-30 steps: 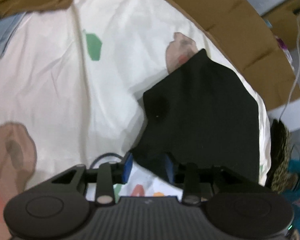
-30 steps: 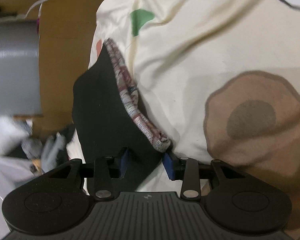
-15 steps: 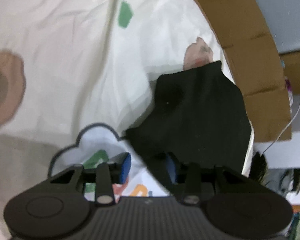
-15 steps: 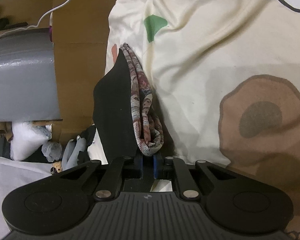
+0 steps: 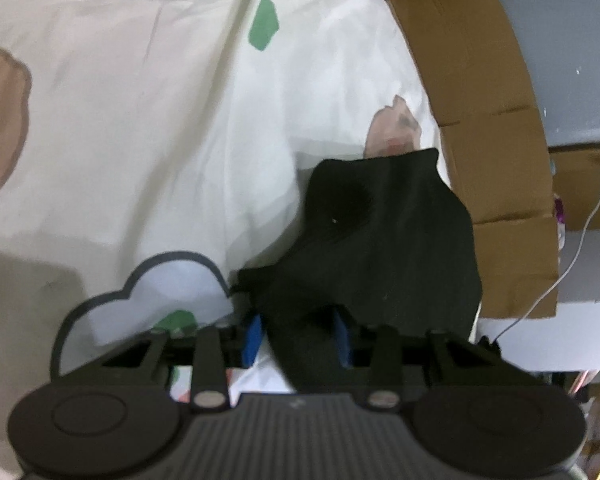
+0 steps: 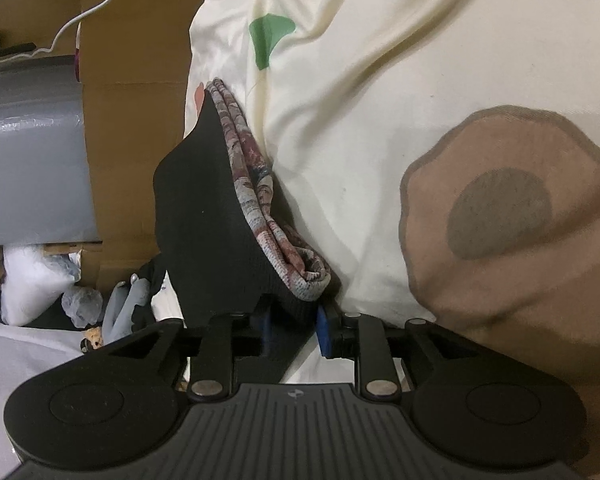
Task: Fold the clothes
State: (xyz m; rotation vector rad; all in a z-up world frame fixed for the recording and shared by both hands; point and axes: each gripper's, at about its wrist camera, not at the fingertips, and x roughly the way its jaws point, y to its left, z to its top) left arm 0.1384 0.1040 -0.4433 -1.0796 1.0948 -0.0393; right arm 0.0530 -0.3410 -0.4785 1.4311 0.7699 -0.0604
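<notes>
My left tongs [image 5: 298,338] are partly open, with the black cloth [image 5: 384,240] lying between the blue pads. I can't tell if they really pinch it. My right tongs [image 6: 292,330] are a bit open too, around the corner of the same black cloth [image 6: 208,216] by its patterned band [image 6: 256,196]. The cloth lies in the middle of both pictures, on the cream bed sheet [image 5: 140,140], near the brown cardboard [image 5: 480,92] at the right of the left picture.

The cloth could slip out if I lift with loose tongs. It could also slide off the bed edge into the mess below. The tongs hide the near end of the cloth, and the left picture is blurry.
</notes>
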